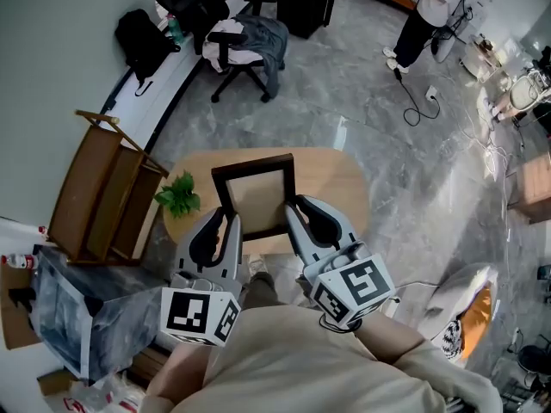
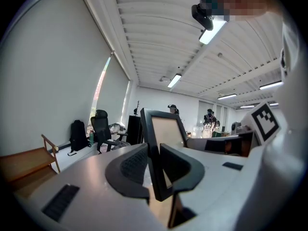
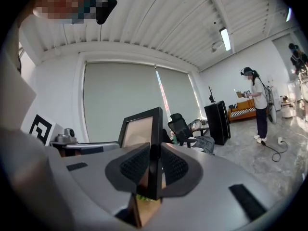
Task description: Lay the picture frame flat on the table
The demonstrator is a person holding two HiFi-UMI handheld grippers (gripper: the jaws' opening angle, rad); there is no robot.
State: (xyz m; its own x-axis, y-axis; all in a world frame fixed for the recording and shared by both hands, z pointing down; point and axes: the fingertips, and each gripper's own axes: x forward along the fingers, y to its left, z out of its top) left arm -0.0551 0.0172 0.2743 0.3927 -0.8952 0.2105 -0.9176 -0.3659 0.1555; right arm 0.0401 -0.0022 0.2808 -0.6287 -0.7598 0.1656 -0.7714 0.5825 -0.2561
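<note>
While the picture frame [image 1: 255,198] is pinched at its left edge by the left hand-held gripper [image 1: 224,220] and at its right edge by the right hand-held gripper [image 1: 303,212], it is held tilted over the round counter [image 1: 344,188]. Grasping looks done; lowering it flat and letting go remain. No readable writing shows, only 2 square-marker cubes.
</note>
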